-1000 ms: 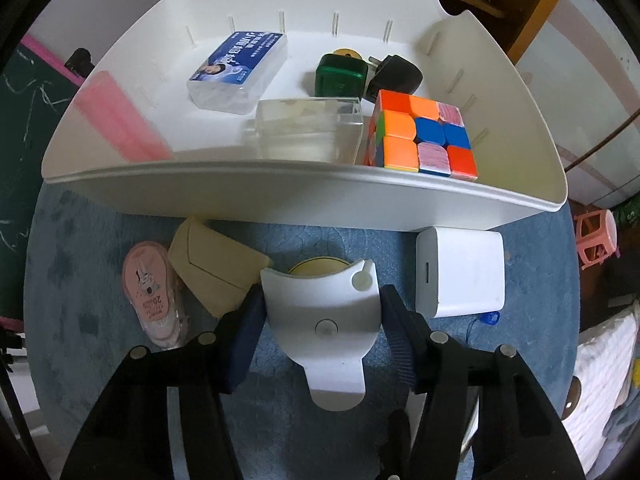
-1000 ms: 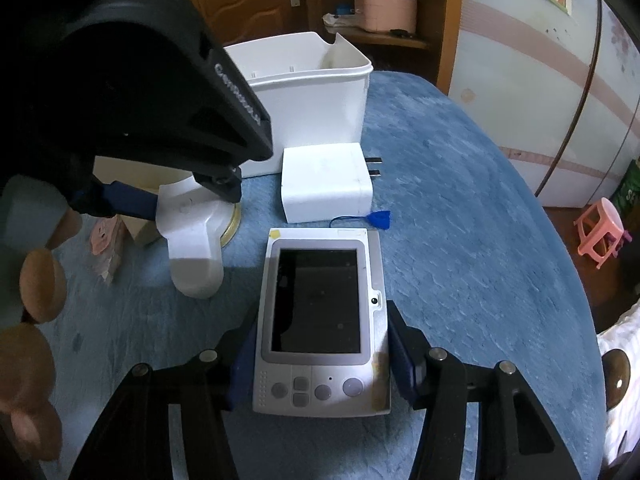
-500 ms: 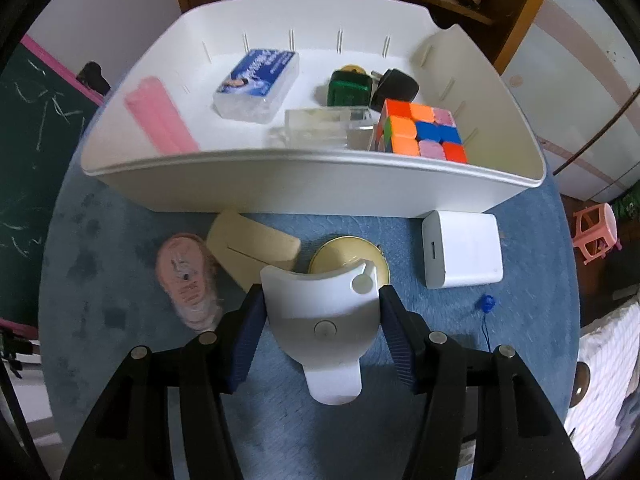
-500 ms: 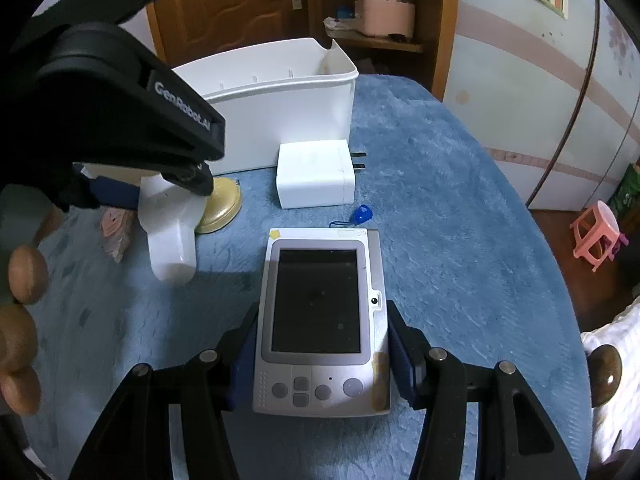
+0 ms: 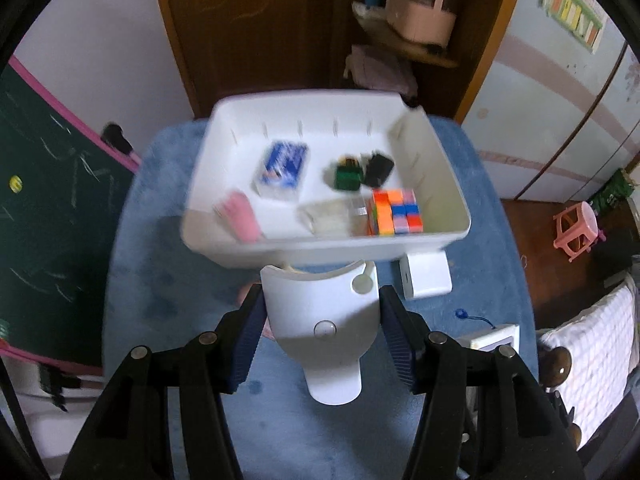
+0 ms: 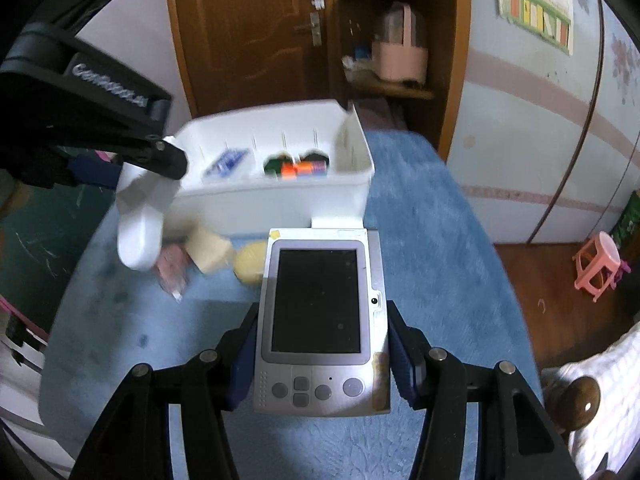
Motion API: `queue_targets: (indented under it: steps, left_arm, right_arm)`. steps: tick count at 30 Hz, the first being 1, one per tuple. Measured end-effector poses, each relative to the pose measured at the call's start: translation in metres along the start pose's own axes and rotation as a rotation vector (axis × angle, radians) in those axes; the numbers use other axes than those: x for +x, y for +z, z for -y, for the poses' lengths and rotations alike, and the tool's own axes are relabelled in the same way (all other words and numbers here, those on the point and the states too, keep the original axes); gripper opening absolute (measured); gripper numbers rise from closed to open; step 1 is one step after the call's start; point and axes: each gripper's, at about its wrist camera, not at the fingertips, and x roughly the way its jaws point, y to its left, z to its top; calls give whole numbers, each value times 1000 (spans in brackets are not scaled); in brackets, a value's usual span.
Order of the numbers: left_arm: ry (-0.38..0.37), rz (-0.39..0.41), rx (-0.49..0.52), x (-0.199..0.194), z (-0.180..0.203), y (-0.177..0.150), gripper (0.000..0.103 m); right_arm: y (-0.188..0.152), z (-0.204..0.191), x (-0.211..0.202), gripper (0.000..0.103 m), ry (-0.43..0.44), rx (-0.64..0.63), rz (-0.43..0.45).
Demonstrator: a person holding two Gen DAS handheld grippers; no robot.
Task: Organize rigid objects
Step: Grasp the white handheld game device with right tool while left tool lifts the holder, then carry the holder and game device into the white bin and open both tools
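My left gripper (image 5: 322,322) is shut on a white curved plastic device (image 5: 322,332) with a short handle, held in the air just in front of the white bin (image 5: 440,168). In the right wrist view that device (image 6: 140,224) hangs at the left, level with the bin's (image 6: 352,184) near wall. My right gripper (image 6: 320,344) is shut on a silver handheld screen device (image 6: 316,312), lifted above the blue table. The bin holds a colour cube (image 5: 396,212), a blue-labelled box (image 5: 282,166), a green block (image 5: 346,174), a black plug (image 5: 378,168), a clear case (image 5: 332,218) and a pink piece (image 5: 240,220).
On the blue tablecloth (image 6: 432,240) before the bin lie a white charger (image 5: 426,280), a beige box (image 6: 208,250), a yellow disc (image 6: 250,266) and a pink tape dispenser (image 6: 172,268). A small blue tag (image 5: 462,314) lies right of centre. A chalkboard (image 5: 48,200) stands left.
Both grippers have risen with their loads. The white device has left the table, uncovering the yellow disc. The screen device has also lifted off the cloth, and the bin looks smaller and farther below.
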Motion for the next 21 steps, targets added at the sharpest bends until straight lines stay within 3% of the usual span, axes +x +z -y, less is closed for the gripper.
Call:
queue_targets:
  steps: [10, 17, 21]
  left_arm:
    - [42, 109, 28, -65, -37, 76, 60]
    - [84, 110, 73, -48, -52, 117, 60]
    - [95, 70, 84, -14, -60, 142, 60]
  right_arm:
    - [83, -8, -39, 57, 96, 8, 103]
    - [151, -4, -33, 57, 144, 37, 128]
    - [189, 0, -18, 57, 136, 52, 143]
